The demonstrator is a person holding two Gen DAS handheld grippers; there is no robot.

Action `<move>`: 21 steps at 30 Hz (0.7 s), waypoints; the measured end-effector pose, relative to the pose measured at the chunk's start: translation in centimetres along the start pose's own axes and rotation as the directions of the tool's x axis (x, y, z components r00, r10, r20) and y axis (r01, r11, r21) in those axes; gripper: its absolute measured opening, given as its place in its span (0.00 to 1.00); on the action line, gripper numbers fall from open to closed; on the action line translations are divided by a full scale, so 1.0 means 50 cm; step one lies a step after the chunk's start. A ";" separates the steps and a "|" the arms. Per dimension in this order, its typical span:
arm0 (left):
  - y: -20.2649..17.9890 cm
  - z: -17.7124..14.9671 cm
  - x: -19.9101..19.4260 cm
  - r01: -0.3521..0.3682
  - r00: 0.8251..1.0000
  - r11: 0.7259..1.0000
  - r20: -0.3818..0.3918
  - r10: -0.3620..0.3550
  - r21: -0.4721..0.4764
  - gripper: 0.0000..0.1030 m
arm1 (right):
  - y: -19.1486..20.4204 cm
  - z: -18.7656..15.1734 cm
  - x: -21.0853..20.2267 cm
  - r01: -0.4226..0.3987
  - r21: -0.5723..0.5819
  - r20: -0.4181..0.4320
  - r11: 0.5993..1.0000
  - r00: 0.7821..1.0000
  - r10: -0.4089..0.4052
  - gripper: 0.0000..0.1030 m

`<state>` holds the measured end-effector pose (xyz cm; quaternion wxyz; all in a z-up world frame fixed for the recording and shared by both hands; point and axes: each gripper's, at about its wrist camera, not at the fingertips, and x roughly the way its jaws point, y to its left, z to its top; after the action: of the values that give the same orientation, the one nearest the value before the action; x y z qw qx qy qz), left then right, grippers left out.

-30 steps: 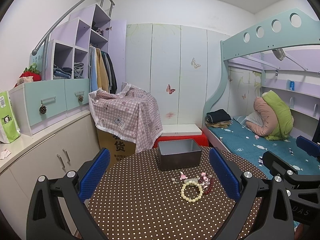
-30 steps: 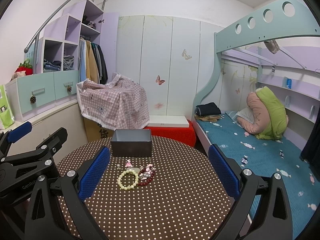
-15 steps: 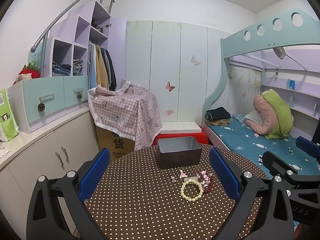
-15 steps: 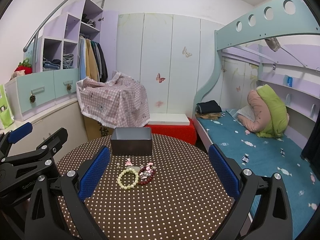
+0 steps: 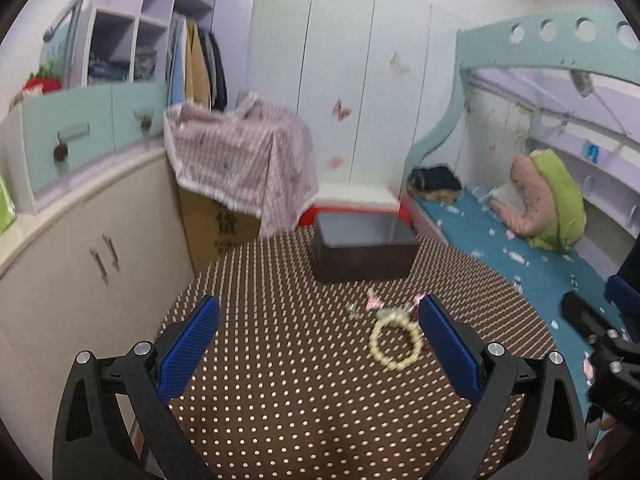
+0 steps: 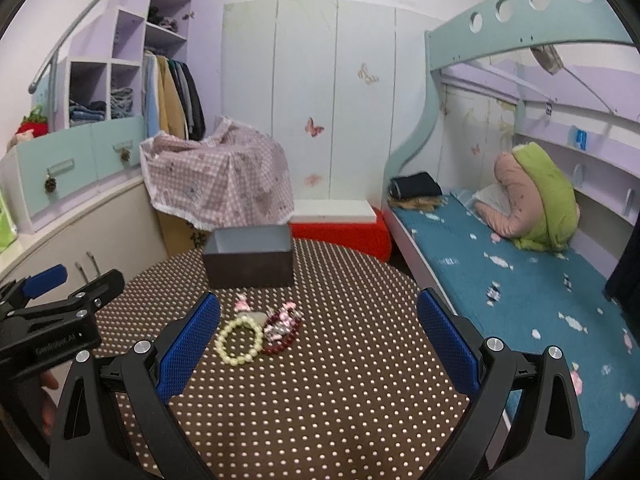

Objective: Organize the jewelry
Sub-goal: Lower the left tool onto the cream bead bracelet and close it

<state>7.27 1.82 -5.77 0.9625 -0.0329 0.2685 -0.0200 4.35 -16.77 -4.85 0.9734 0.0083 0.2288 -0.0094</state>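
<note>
A small heap of jewelry lies on the round table with the brown dotted cloth. In it are a cream bead bracelet, a dark red bead bracelet, a pink flower piece and more small pink bits. Behind the heap stands an empty dark open box. My left gripper is open, its right finger beside the cream bracelet. My right gripper is open too, with the heap just inside its left finger. Neither holds anything.
Low cream cabinets run along the left. A carton under a pink checked cloth stands behind the table, with a red and white step beside it. A bunk bed with a blue mattress fills the right.
Both grippers have moved forward and down toward the table; the box and the jewelry look larger and nearer. The left view is blurred with motion. Both stay open.
</note>
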 end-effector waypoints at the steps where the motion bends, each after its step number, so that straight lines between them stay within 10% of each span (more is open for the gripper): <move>1: 0.004 -0.004 0.019 0.000 0.999 1.000 -0.032 0.000 -0.005 0.93 | -0.004 -0.004 0.011 0.002 0.004 -0.012 1.000 1.000 -0.002 0.93; 11: -0.050 -0.061 0.226 0.053 0.935 0.996 -0.354 -0.022 0.077 0.93 | -0.054 -0.051 0.142 0.013 0.039 -0.163 0.999 0.987 -0.006 0.93; 21: -0.084 -0.080 0.319 -0.004 0.902 0.986 -0.424 0.076 0.167 0.93 | -0.082 -0.082 0.252 -0.029 0.081 -0.281 0.996 0.958 0.051 0.93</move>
<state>18.74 -3.48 -17.12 0.8795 0.0564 0.4717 -0.0289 13.69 -20.98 -14.20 0.9297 0.0513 0.3646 0.0029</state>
